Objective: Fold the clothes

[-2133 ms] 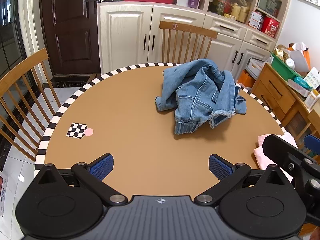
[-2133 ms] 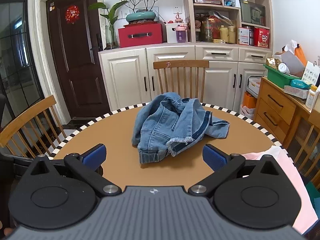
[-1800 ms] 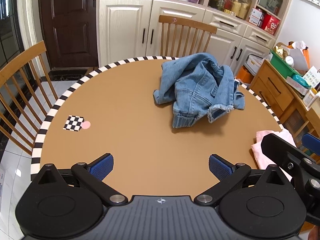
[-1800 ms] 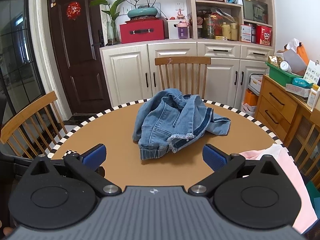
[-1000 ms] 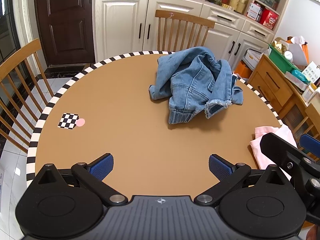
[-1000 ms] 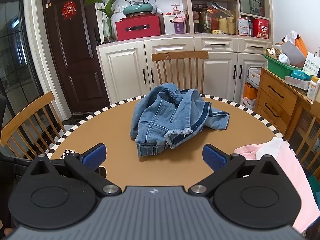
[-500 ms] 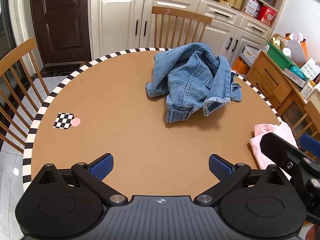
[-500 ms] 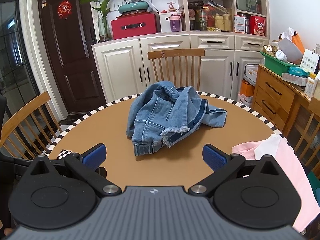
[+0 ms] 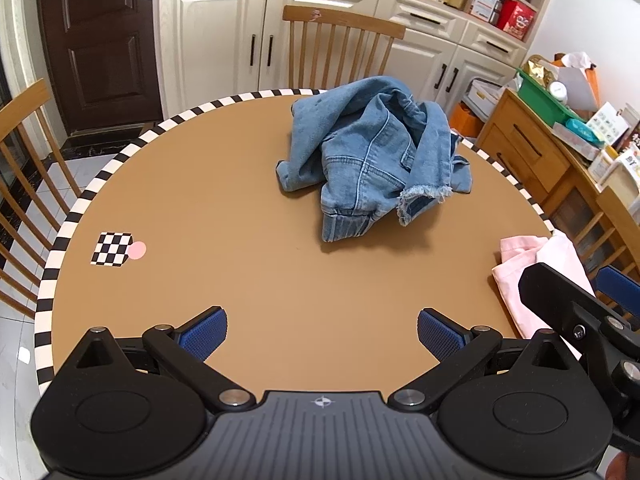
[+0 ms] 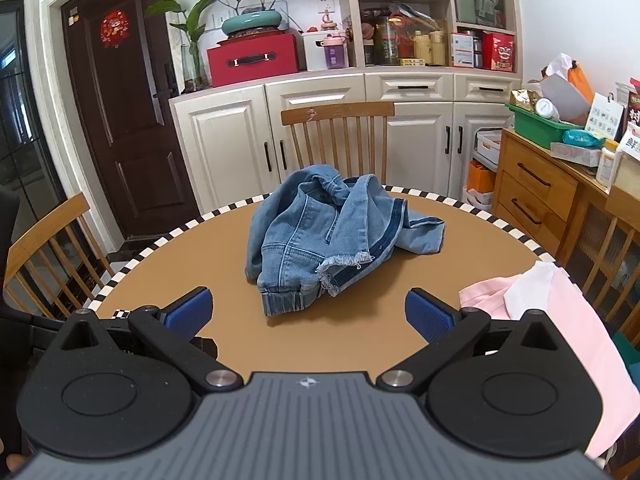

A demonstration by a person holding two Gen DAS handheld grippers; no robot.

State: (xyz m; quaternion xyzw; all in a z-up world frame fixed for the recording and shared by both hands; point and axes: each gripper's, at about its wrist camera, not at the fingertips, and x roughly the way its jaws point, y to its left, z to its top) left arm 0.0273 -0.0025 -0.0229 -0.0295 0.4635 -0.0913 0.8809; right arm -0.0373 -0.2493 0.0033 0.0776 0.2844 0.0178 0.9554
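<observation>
Crumpled denim jacket (image 9: 372, 156) on round table (image 9: 224, 200), pink garment (image 9: 532, 268) at right edge, left gripper (image 9: 322, 334) jaws apart.

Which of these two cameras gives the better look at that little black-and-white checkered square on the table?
The left wrist view: the checkered square lies whole and unobstructed near the table's left edge, with a pink dot touching it. In the right wrist view only a sliver of the square peeks out behind the right hand-held gripper.

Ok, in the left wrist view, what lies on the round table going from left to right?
Checkerboard marker → pink dot sticker → crumpled denim jacket → pink garment at the table's right edge, partly behind the right gripper.
</observation>
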